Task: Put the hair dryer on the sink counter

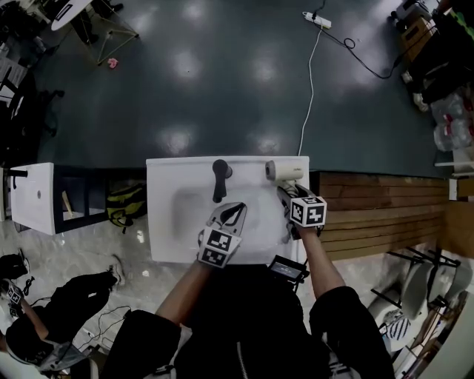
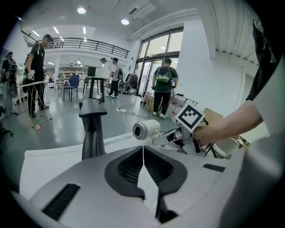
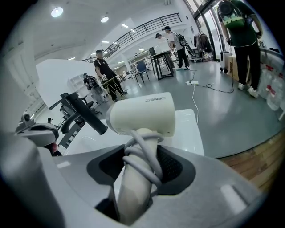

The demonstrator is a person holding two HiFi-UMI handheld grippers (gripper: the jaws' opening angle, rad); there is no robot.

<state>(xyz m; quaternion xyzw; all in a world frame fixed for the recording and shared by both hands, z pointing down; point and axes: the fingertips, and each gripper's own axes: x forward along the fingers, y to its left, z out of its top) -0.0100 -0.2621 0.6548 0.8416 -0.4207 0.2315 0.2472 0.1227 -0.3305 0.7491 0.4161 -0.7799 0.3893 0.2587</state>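
- Left gripper (image 1: 235,213), jaws pressed together and empty, hovers over the white rectangular sink counter (image 1: 164,185).
- Right gripper (image 1: 287,195) pinches the cream plastic hair dryer (image 1: 284,171) by its cord-wrapped handle at the counter's right rear corner; setting down and releasing likely remain.

Black faucet (image 1: 219,178), upright. On the dark floor (image 1: 222,81) beyond, a power strip (image 1: 317,20) with a white cable (image 1: 309,89) running toward the viewer. At left, a white cabinet (image 1: 33,196) and a yellow-green backpack (image 1: 126,205); at right, wooden planks (image 1: 378,215).
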